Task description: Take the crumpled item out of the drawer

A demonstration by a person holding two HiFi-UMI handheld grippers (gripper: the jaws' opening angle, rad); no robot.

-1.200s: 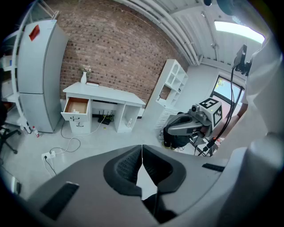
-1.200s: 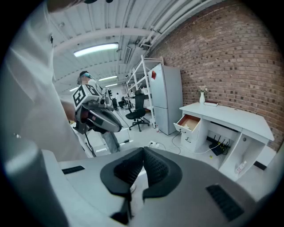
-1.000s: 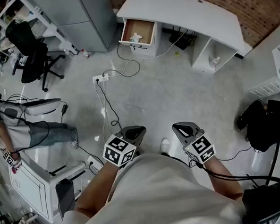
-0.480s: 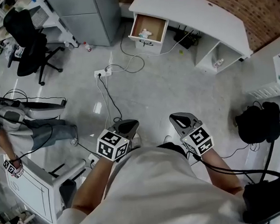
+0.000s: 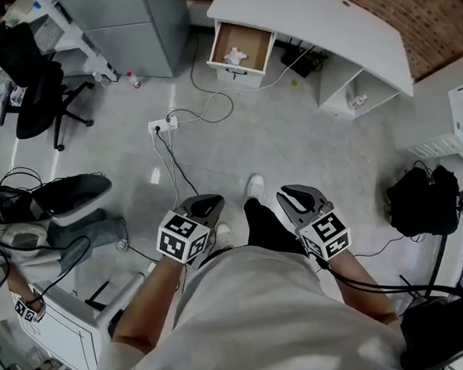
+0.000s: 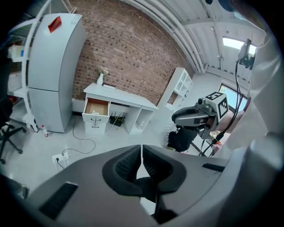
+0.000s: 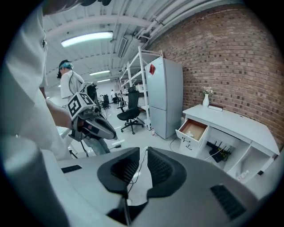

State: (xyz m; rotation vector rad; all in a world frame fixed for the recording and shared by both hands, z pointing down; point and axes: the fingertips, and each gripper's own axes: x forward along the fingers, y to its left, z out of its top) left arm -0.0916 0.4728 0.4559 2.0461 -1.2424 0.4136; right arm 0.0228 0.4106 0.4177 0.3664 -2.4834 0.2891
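Observation:
The white desk (image 5: 339,25) stands far ahead with its drawer (image 5: 241,47) pulled open. A pale crumpled item (image 5: 235,57) lies inside the wooden drawer, which also shows in the right gripper view (image 7: 193,128) and the left gripper view (image 6: 96,107). Both grippers hang in front of my body, well short of the desk. My left gripper (image 5: 207,207) is shut, its pads meeting with nothing between them (image 6: 142,150). My right gripper (image 5: 295,196) holds nothing, with only a thin slit between its pads (image 7: 143,153). My leg and shoe (image 5: 254,188) show between the two grippers.
A power strip (image 5: 163,126) and loose cables (image 5: 211,107) trail across the floor between me and the drawer. A grey refrigerator (image 5: 140,25) stands left of the desk, an office chair (image 5: 30,83) further left. A seated person's legs (image 5: 60,198) are at left, a black bag (image 5: 421,208) at right.
I have walked on across the floor with both grippers carried along. A leg and shoe have stepped out between them. The jaws look the same.

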